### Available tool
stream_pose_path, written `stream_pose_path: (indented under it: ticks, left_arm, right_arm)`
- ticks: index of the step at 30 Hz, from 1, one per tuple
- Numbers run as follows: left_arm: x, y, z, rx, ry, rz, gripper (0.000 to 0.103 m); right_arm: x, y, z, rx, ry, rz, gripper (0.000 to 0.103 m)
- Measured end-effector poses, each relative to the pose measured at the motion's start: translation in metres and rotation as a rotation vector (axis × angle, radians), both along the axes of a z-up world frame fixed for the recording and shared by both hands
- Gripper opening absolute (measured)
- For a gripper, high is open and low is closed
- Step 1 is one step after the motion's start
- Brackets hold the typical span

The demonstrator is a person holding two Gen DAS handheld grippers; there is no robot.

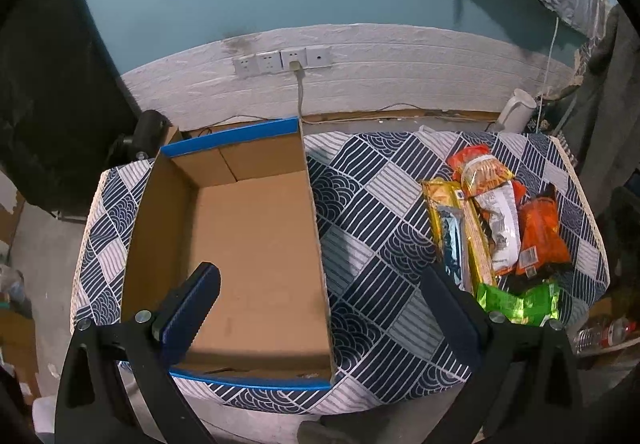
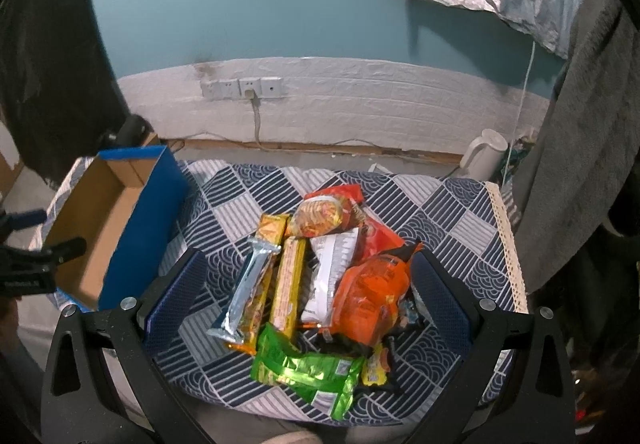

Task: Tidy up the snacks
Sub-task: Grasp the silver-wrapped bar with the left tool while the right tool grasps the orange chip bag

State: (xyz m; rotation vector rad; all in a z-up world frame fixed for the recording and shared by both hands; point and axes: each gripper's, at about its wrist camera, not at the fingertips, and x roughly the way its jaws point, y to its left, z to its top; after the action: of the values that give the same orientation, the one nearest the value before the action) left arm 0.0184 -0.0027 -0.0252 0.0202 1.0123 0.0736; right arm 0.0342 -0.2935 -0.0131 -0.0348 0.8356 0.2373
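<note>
My right gripper [image 2: 308, 296] hangs with fingers spread wide over the snack pile [image 2: 320, 284] (silver, yellow, orange and green packets) on the patterned tablecloth [image 2: 448, 211]. My left gripper [image 1: 320, 296], also spread and holding nothing, straddles the right wall of the empty cardboard box [image 1: 256, 244].

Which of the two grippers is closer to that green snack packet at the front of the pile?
Right. The right gripper hangs open straight above the snack pile, the green packet just below its fingers. The left gripper hovers open over the cardboard box, the packet off to its side.
</note>
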Motion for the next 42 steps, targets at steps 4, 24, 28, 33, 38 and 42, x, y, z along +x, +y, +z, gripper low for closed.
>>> stream_pose_path:
  ticks: [4, 24, 28, 33, 38, 42]
  left_arm:
    - [0.007, -0.006, 0.003, -0.01, -0.002, 0.006, 0.102]
    - [0.062, -0.074, -0.033, -0.074, 0.088, -0.031, 0.102]
    - [0.073, -0.089, -0.056, -0.075, 0.12, -0.03, 0.102]
    - [0.083, -0.101, -0.087, -0.044, 0.168, -0.046, 0.102]
    - [0.089, -0.103, -0.114, -0.018, 0.224, -0.043, 0.102]
    - [0.093, -0.107, -0.134, -0.016, 0.264, -0.049, 0.102]
  right_arm:
    - [0.013, -0.013, 0.004, 0.001, 0.004, -0.046, 0.1]
    - [0.064, -0.033, -0.066, -0.099, 0.209, -0.097, 0.1]
    - [0.075, -0.037, -0.092, -0.098, 0.261, -0.116, 0.1]
    - [0.082, -0.047, -0.121, -0.07, 0.337, -0.139, 0.099]
    - [0.086, -0.056, -0.147, -0.03, 0.403, -0.165, 0.095]
    - [0.086, -0.056, -0.156, -0.015, 0.414, -0.152, 0.093]
